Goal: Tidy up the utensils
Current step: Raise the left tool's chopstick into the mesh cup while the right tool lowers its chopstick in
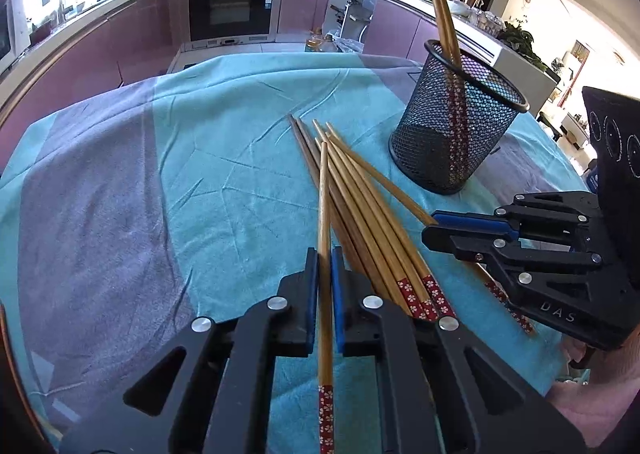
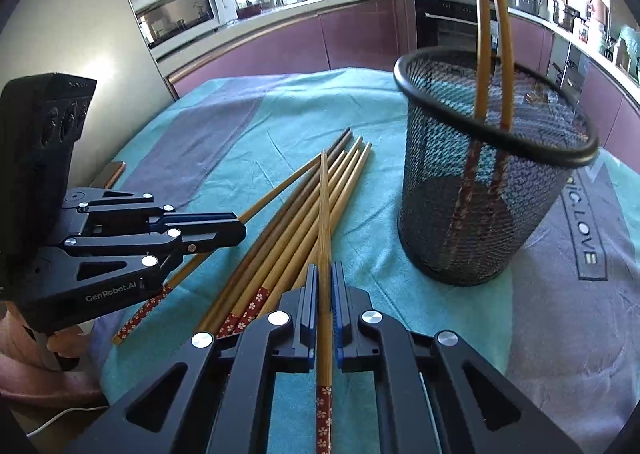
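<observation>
Several wooden chopsticks (image 1: pixel 360 197) with red flowered ends lie in a loose pile on the teal cloth; the pile also shows in the right wrist view (image 2: pixel 288 221). A black mesh cup (image 1: pixel 456 125) stands at the right with two chopsticks in it, and the cup (image 2: pixel 488 181) fills the right wrist view's right half. My left gripper (image 1: pixel 325 254) is shut on one chopstick (image 1: pixel 324 213) just above the pile. My right gripper (image 2: pixel 325 270) is shut on another chopstick (image 2: pixel 325 213). Each gripper shows side-on in the other's view, the right gripper (image 1: pixel 430 228) and the left gripper (image 2: pixel 240 228).
The table is covered by a teal and grey cloth (image 1: pixel 160 173). Purple kitchen cabinets (image 1: pixel 100 45), a built-in oven (image 1: pixel 232 5) and a microwave (image 2: pixel 180 13) stand behind it. A phone-like object (image 2: pixel 114 171) lies at the table's left edge.
</observation>
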`<state>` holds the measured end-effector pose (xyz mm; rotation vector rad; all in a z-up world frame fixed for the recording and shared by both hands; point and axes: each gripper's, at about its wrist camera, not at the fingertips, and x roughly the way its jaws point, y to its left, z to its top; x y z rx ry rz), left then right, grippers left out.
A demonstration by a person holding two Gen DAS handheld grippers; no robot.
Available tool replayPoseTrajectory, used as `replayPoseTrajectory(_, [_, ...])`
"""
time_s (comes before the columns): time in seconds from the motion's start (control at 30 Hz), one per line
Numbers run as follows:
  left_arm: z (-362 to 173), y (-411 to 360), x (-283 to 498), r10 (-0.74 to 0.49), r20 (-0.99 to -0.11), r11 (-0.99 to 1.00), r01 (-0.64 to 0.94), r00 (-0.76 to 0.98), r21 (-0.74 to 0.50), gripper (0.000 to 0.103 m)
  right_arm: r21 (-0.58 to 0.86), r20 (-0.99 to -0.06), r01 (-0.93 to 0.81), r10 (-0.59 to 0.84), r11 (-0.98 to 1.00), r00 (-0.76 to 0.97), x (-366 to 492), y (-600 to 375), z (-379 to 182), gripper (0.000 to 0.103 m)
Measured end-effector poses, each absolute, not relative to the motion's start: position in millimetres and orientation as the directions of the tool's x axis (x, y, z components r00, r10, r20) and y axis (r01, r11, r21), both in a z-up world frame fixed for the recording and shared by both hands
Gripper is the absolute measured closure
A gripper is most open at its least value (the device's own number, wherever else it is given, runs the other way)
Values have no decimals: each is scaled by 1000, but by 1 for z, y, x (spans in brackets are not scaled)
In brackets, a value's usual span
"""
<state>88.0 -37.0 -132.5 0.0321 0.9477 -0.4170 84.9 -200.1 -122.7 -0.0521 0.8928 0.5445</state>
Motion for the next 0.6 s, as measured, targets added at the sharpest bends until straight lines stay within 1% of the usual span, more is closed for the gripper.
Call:
replayPoseTrajectory(0.37, [-98, -36, 73, -366, -745, 909, 385, 558, -158, 96, 180, -683, -488, 466, 854, 563, 71, -214, -95, 97])
replayPoseTrajectory(0.6, [-74, -33, 63, -412, -702, 892, 415, 581, -180, 96, 186, -636, -481, 479, 856, 606, 63, -228, -75, 97])
